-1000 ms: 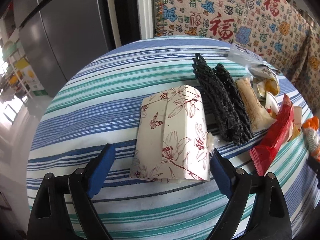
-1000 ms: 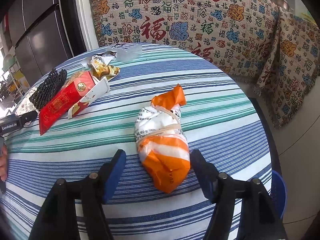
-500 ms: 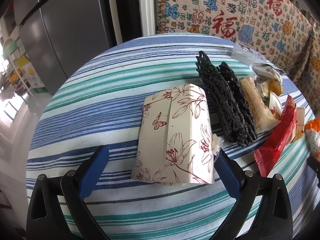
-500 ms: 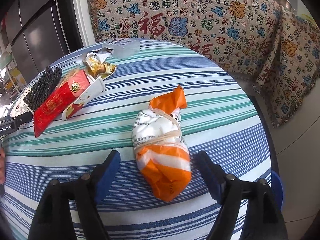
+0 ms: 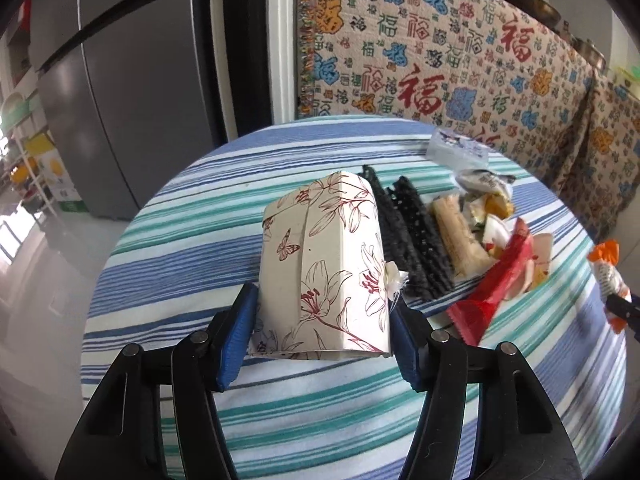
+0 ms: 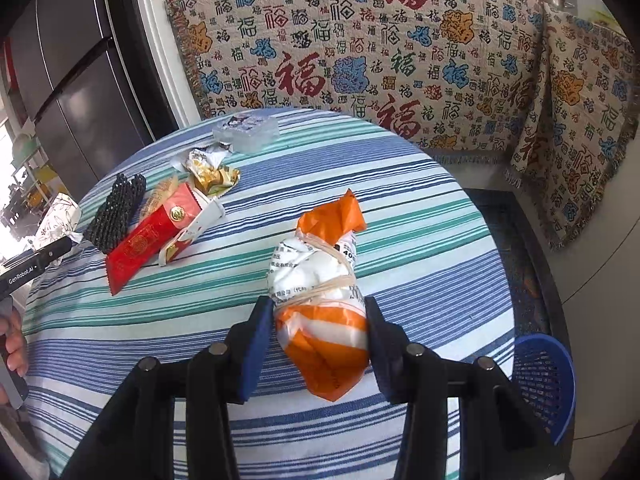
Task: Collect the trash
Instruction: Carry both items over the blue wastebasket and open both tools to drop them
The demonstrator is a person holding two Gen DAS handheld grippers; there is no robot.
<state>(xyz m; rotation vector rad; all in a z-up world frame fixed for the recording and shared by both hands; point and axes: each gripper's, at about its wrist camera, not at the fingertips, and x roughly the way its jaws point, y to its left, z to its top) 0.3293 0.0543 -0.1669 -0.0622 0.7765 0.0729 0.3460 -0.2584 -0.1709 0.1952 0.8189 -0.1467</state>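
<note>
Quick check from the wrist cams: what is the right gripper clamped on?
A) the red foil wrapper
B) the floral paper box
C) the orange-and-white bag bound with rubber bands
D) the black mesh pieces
C: the right gripper's blue pads press both sides of the orange-and-white bag.

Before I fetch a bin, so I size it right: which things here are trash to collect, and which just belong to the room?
Trash to collect:
- floral paper box, in the left hand-held gripper
- orange-and-white bundle, in the right hand-held gripper
- red wrapper
- black mesh pieces
- crumpled gold wrapper
- clear packet

Just there:
- patterned throw
- refrigerator
- blue basket
</note>
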